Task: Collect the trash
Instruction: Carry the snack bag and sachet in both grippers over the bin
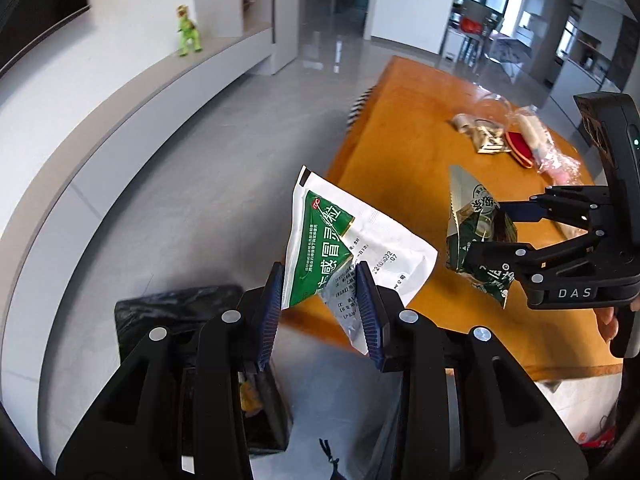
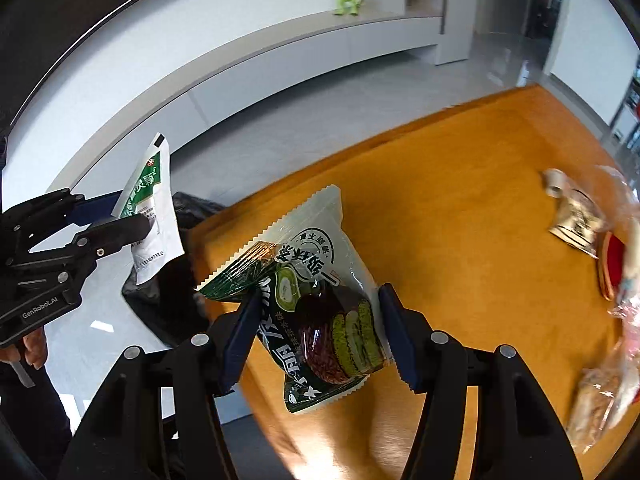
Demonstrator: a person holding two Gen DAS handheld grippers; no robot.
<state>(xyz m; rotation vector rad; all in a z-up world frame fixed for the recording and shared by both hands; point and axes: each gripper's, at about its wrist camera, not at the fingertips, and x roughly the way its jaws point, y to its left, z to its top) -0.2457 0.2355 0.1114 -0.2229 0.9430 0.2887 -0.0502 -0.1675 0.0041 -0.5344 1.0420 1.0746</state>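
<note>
My left gripper (image 1: 320, 304) is shut on a white and green medicine sachet (image 1: 344, 240), held in the air over the floor by the near corner of the orange table (image 1: 408, 136). The same left gripper (image 2: 136, 220) and sachet (image 2: 154, 204) show at the left of the right wrist view. My right gripper (image 2: 320, 332) is shut on a dark green snack wrapper (image 2: 320, 304) above the table's edge. From the left wrist view, the right gripper (image 1: 488, 228) and its wrapper (image 1: 476, 232) hang at the right. A bin lined with a black bag (image 1: 180, 312) stands on the floor below the left gripper.
More wrappers and a clear bag (image 1: 504, 136) lie at the far end of the table; these wrappers (image 2: 588, 220) fill the right edge of the right wrist view. A green toy dinosaur (image 1: 189, 31) stands on a low white wall cabinet (image 1: 120, 112). Grey floor (image 1: 240, 152) lies between cabinet and table.
</note>
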